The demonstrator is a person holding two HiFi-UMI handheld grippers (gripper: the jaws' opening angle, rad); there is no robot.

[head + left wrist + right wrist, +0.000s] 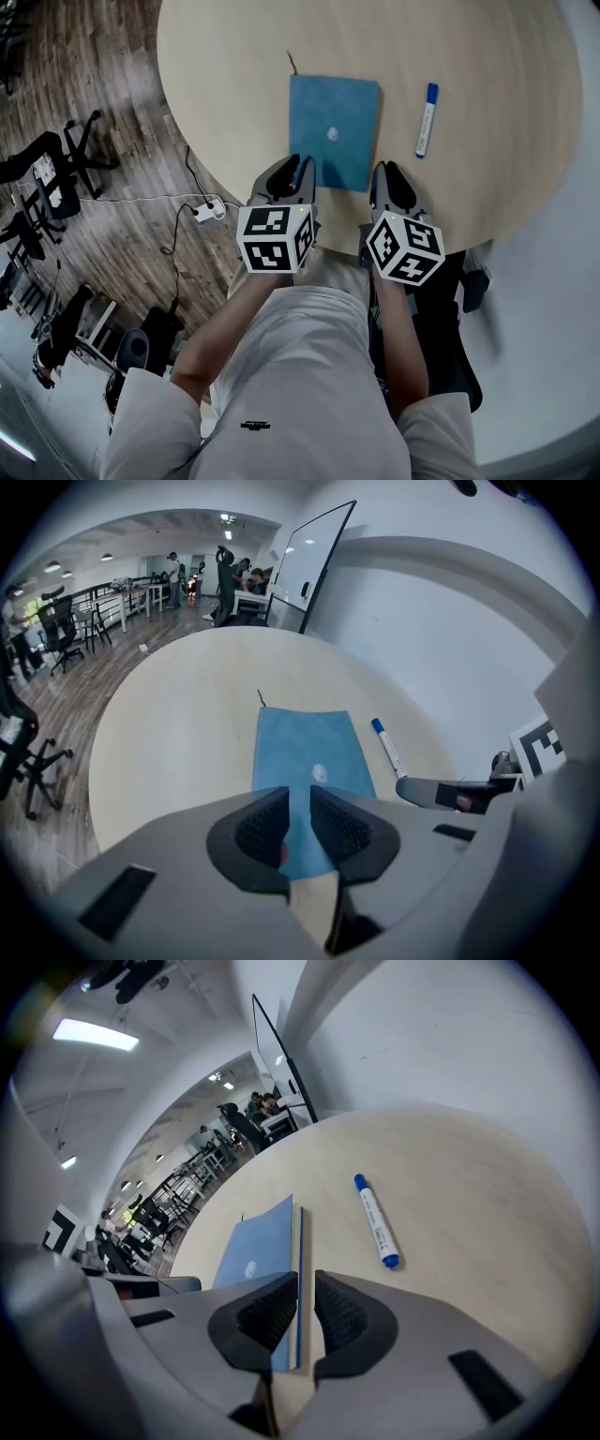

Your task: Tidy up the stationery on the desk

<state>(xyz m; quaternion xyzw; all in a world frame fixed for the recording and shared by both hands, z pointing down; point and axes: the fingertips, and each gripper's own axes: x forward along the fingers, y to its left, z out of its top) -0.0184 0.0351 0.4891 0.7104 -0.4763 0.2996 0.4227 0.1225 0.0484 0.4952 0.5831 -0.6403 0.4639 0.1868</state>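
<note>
Notebook, blue and shut, found flat on the round table, close to the near edge. Marker pen seen near it on the right, not touching.

Held the left claw at the near left corner of the notebook, spread only a crack, with nothing pinched. Held the right claw by the near right corner, also spread just a crack and empty, lined up with the long page side of the notebook. Could not tell if either one touched the cover.

Looked like the start of a pick-up. Best to open wider first, then slip one half under the cover edge and squeeze softly. Not much to grab on something so flat. Good to keep it level and shut on the way up.

Saw lots of bare table farther off and to the left for moving. Had to mind the pen on the right, likely quick to roll if bumped. Had to mind the table rim too, right under both claws, with only floor below.
</note>
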